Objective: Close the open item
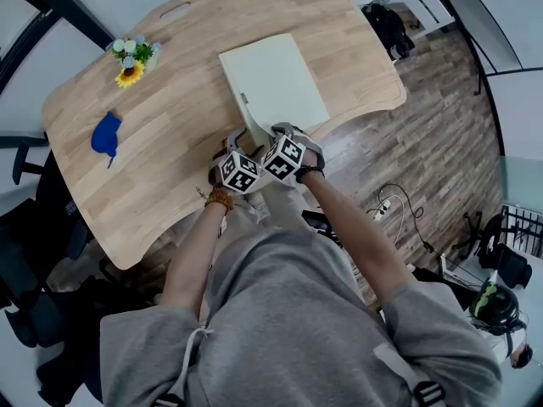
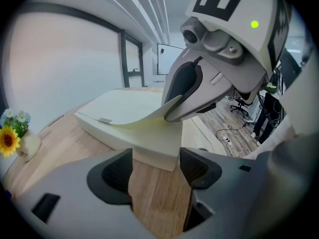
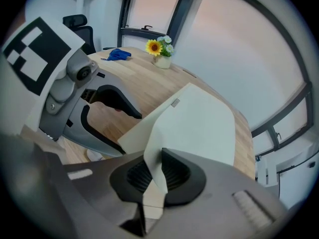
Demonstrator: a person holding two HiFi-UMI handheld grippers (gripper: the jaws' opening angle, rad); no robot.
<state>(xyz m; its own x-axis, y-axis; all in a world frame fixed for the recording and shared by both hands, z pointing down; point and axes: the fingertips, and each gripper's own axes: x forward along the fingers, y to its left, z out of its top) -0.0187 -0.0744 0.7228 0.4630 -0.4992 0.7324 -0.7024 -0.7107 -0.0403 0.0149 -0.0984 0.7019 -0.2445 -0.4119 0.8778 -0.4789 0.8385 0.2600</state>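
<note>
flap (image 3: 159,133) in tight right claw (image 3: 157,174)

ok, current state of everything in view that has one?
pale case: not quite closed
cover: near corner lifted, curled up
right hand-held gripper: shut on cover edge
left hand-held gripper: open, case corner between jaws
flower pot: upright
blue cloth: crumpled on table

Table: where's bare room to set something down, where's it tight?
Free: the tabletop between the blue item and the pale box, from the flowers down to the near edge. Crowded: the box's near corner, with the left claw open around it and the right claw shut on its cover.
</note>
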